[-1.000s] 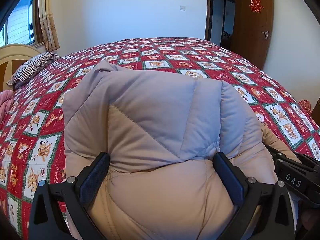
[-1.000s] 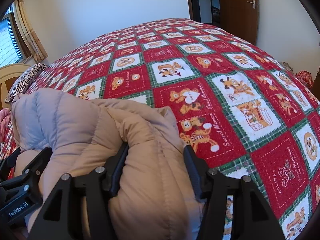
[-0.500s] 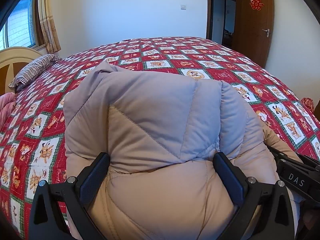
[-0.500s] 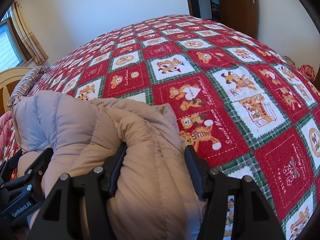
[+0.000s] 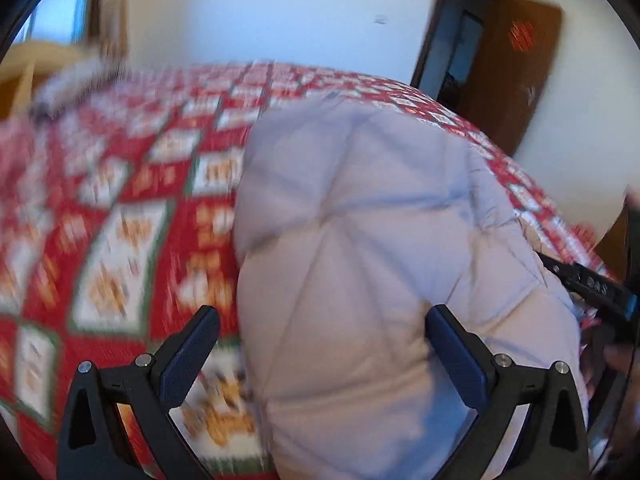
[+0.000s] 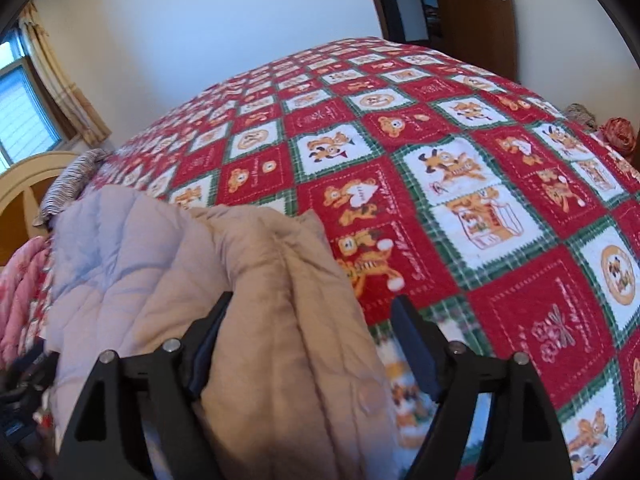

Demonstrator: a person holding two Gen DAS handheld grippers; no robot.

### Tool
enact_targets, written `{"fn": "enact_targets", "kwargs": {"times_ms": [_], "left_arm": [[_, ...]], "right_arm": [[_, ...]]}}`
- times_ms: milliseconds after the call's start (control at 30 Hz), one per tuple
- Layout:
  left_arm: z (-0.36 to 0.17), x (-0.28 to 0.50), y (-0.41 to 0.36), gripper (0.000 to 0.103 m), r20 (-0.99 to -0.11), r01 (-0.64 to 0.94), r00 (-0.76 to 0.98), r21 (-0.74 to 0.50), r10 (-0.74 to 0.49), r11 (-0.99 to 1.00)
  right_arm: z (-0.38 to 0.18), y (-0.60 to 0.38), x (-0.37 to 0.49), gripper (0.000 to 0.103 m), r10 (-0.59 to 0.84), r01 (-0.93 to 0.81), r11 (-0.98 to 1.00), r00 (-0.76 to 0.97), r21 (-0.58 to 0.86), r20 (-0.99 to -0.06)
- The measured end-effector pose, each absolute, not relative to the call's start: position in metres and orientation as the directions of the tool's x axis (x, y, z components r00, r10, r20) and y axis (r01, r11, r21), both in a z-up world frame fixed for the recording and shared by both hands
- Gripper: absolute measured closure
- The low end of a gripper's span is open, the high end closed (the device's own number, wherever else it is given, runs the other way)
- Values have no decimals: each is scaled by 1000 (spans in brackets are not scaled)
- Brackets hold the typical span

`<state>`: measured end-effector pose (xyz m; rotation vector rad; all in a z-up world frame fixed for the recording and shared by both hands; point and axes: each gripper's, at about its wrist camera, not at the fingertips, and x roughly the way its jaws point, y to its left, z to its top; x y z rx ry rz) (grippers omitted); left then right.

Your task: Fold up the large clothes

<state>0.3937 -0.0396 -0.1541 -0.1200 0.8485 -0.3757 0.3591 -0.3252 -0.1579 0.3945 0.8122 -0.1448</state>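
Observation:
A puffy beige-grey quilted down jacket (image 5: 372, 264) lies folded in a thick bundle on the bed near me; the left wrist view is motion-blurred. My left gripper (image 5: 320, 354) is open, its right finger against the bundle and its left finger over bare quilt. The jacket also shows in the right wrist view (image 6: 240, 300). My right gripper (image 6: 310, 350) is open, its left finger against the beige fabric and its right finger just clear of it. The right gripper's body (image 5: 592, 288) shows at the right edge of the left wrist view.
The bed wears a red, white and green patchwork quilt (image 6: 460, 168) with bear pictures. A striped pillow (image 6: 70, 184) and a wooden headboard (image 6: 24, 188) are at the left. A pink cloth (image 6: 20, 292) lies at the left edge. A brown door (image 6: 468, 4) stands at the back right.
Both grippers' jaws now stand wider than the jacket, no longer squeezing it. The left gripper has swung left quickly, blurring its view. The bundle now sits right of its centre.

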Motion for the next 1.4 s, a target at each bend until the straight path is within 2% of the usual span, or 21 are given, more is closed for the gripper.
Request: {"fn": "enact_targets", "kwargs": {"times_ms": [67, 133, 300, 367, 500, 633, 867, 900, 933, 1000, 1033, 1100, 1167, 1233, 1400], "left_arm": [[-165, 398, -36, 1, -711, 249, 570, -327, -411, 911], [-169, 400, -43, 1, -716, 258, 554, -337, -425, 905], [-167, 399, -60, 1, -726, 280, 569, -269, -385, 922], [-167, 397, -66, 0, -721, 286, 586, -242, -369, 927], [-171, 398, -71, 0, -709, 297, 590, -254, -386, 921], [-170, 397, -74, 0, -701, 316, 596, -245, -393, 916], [-171, 403, -83, 1, -705, 329, 577, -261, -412, 907], [-168, 400, -86, 5, -701, 340, 583, -248, -410, 907], [-166, 397, -87, 9, -696, 349, 590, -238, -410, 907], [-158, 385, -94, 30, -677, 375, 625, -176, -388, 910], [-153, 378, -98, 35, -671, 381, 644, -136, -368, 914], [-142, 367, -101, 55, -662, 388, 666, -88, -345, 918], [-128, 357, -100, 62, -645, 394, 684, -68, -341, 917], [-113, 346, -97, 65, -627, 400, 700, -53, -342, 915], [-71, 313, -79, 68, -559, 405, 753, -23, -348, 914]], "right_arm": [[-155, -330, 347, 21, 57, 259, 910, 697, 325, -715], [-161, -327, 345, 21, 78, 249, 911, 678, 329, -731], [-179, -333, 345, 19, 143, 256, 881, 660, 399, -738], [-179, -326, 346, 19, 127, 245, 895, 661, 373, -739], [-182, -324, 350, 24, 164, 220, 891, 658, 397, -735], [-183, -326, 347, 36, 227, 173, 880, 667, 443, -710], [-189, -328, 354, 36, 265, 163, 858, 673, 488, -690], [-189, -328, 355, 39, 266, 160, 859, 671, 486, -692], [-188, -328, 355, 51, 275, 149, 859, 672, 490, -688], [-186, -324, 352, 69, 311, 103, 855, 682, 508, -662], [-183, -320, 349, 75, 306, 90, 863, 689, 497, -657], [-179, -315, 345, 78, 287, 82, 877, 700, 473, -653], [-175, -314, 340, 81, 284, 81, 875, 713, 478, -641], [-169, -313, 332, 83, 282, 72, 876, 727, 477, -627], [-138, -305, 304, 83, 297, 11, 873, 780, 487, -551]]}}
